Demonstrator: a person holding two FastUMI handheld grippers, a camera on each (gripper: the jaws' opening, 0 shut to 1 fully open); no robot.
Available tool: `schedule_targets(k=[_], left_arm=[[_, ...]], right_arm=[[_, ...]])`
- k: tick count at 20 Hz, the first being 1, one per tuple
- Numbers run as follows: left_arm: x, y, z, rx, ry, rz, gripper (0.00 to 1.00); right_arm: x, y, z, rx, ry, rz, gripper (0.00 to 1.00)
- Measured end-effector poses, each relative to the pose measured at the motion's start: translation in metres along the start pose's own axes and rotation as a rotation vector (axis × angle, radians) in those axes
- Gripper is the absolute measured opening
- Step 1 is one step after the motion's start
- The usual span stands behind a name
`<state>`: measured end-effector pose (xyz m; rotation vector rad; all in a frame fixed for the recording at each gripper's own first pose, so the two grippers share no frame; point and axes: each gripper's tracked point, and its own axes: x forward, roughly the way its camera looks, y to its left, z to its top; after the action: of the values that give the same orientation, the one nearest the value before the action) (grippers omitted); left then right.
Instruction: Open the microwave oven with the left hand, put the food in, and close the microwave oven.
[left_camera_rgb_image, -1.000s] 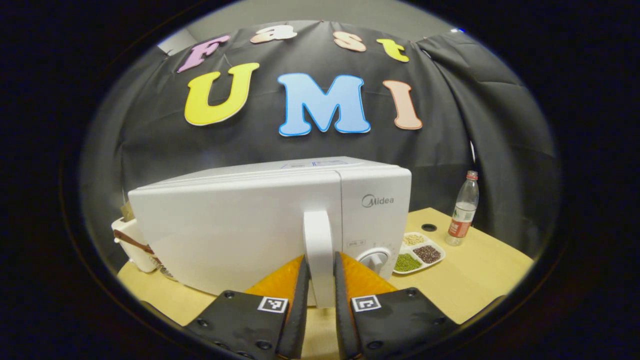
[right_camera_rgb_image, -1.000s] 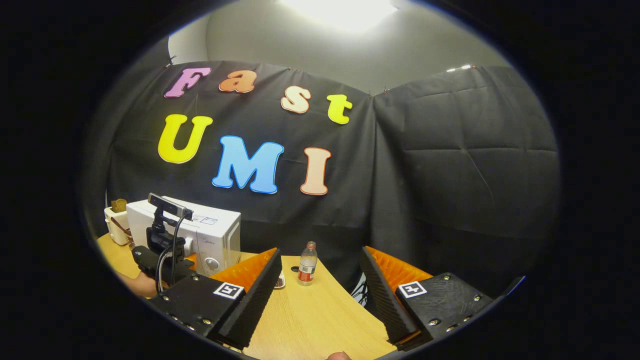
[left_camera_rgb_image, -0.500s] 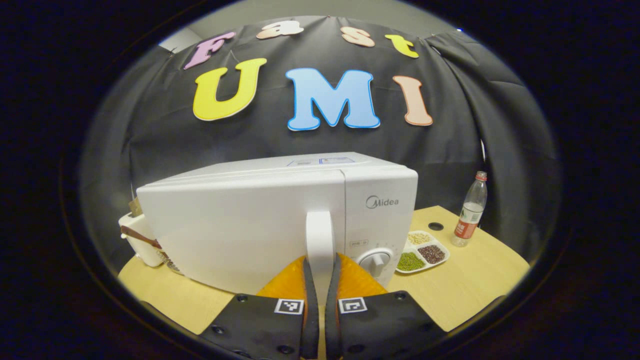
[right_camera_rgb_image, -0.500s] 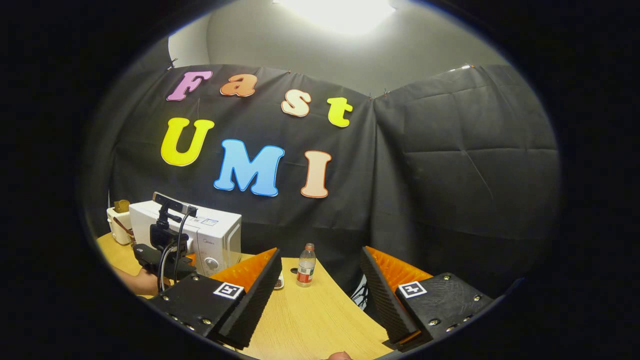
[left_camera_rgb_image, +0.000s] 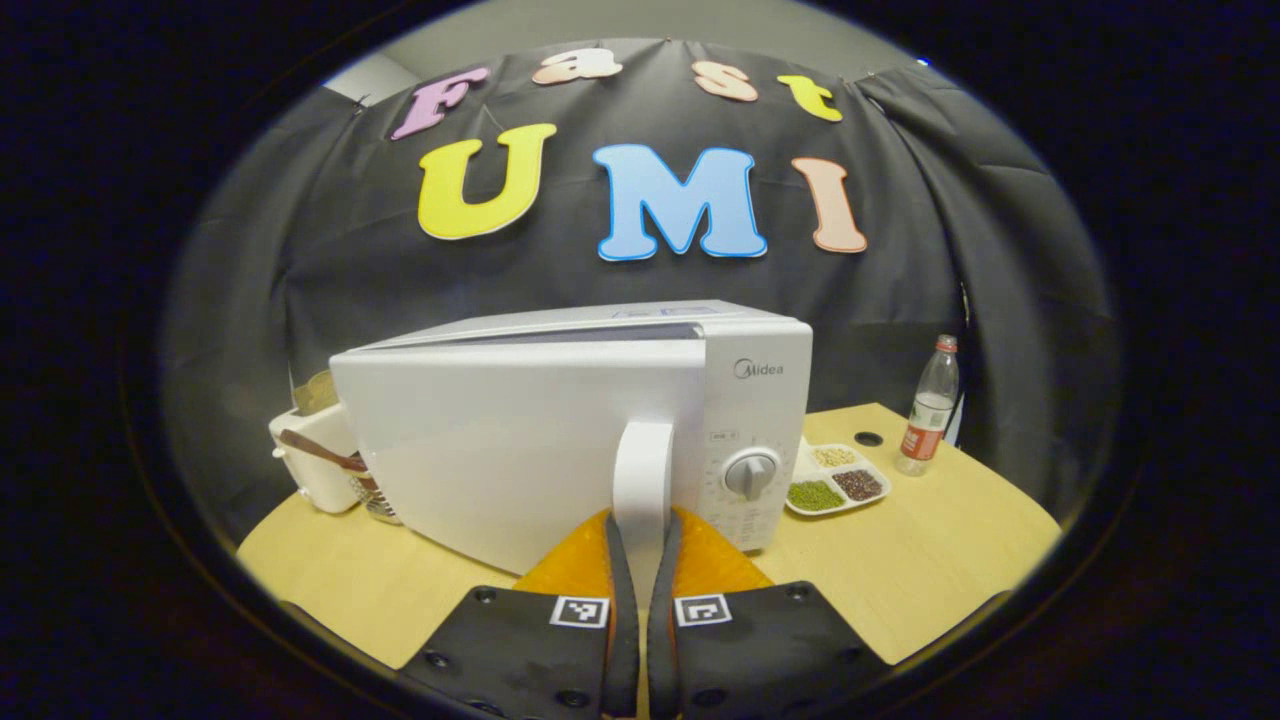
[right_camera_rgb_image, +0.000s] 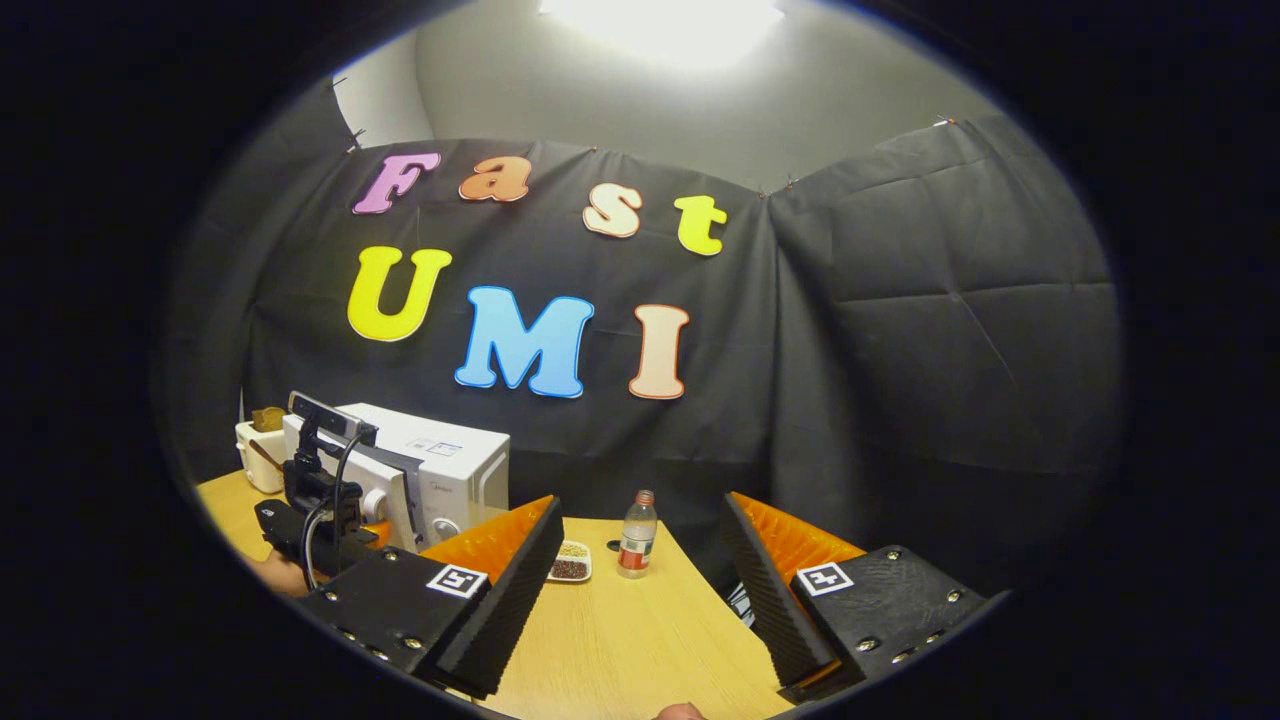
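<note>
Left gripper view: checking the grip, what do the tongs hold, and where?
The left tongs clamp the microwave's white door handle at its lower end.

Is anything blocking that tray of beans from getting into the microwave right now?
Yes: the microwave's door is barely ajar, covering the opening. The left gripper is clamped on the door handle. The tray of beans sits beside the microwave.

Black cloth wall (right_camera_rgb_image: 900, 330), grey wall above, bright ceiling light (right_camera_rgb_image: 665, 18), wooden table (left_camera_rgb_image: 930, 560).
</note>
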<state>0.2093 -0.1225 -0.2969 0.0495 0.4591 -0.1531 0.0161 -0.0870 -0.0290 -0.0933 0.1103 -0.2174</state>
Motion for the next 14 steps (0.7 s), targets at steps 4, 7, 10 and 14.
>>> schedule_targets(k=[4,7,10,14], left_arm=[[-0.031,0.015,-0.009,-0.005,0.024,0.04,0.12],[-0.053,0.028,-0.015,-0.01,0.037,0.066,0.14],[-0.07,0.042,-0.021,-0.017,0.045,0.11,0.16],[-0.094,0.062,-0.03,-0.03,0.057,0.179,0.15]], right_arm=[[0.001,0.014,0.001,0.018,-0.02,0.081,0.96],[-0.002,0.021,0.003,0.034,-0.036,0.14,0.96],[-0.006,0.02,0.0,0.044,-0.041,0.186,0.97],[-0.015,0.019,-0.004,0.063,-0.039,0.253,0.96]])
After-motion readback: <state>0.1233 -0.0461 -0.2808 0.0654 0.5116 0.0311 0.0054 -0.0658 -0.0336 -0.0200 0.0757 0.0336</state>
